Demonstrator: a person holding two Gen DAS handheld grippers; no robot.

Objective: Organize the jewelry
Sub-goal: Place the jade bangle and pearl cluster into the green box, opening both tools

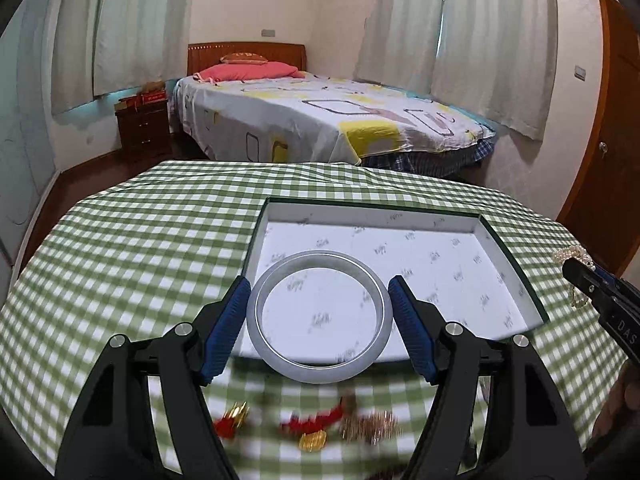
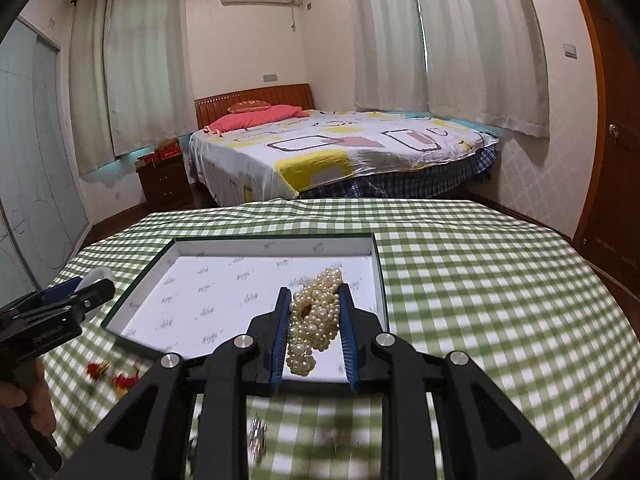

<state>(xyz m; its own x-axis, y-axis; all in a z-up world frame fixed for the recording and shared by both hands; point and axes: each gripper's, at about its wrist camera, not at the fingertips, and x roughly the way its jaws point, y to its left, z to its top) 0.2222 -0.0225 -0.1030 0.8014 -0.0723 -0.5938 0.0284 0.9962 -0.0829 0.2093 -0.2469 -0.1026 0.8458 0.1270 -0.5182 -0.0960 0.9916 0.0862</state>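
The left gripper (image 1: 320,312) is clamping a smooth, pale grey bangle (image 1: 319,316) by its outer rim between blue ribbed pads, carrying it flat above the near edge of the shallow white-lined box (image 1: 516,268), seemingly to set it inside. The right gripper (image 2: 314,316) is pinching a knobbly cluster of cream pearls (image 2: 316,312) over the same box on the green-checked bench (image 2: 480,280), while blurred red and gold trinkets (image 1: 312,428), probably earrings, are waiting near the front edge
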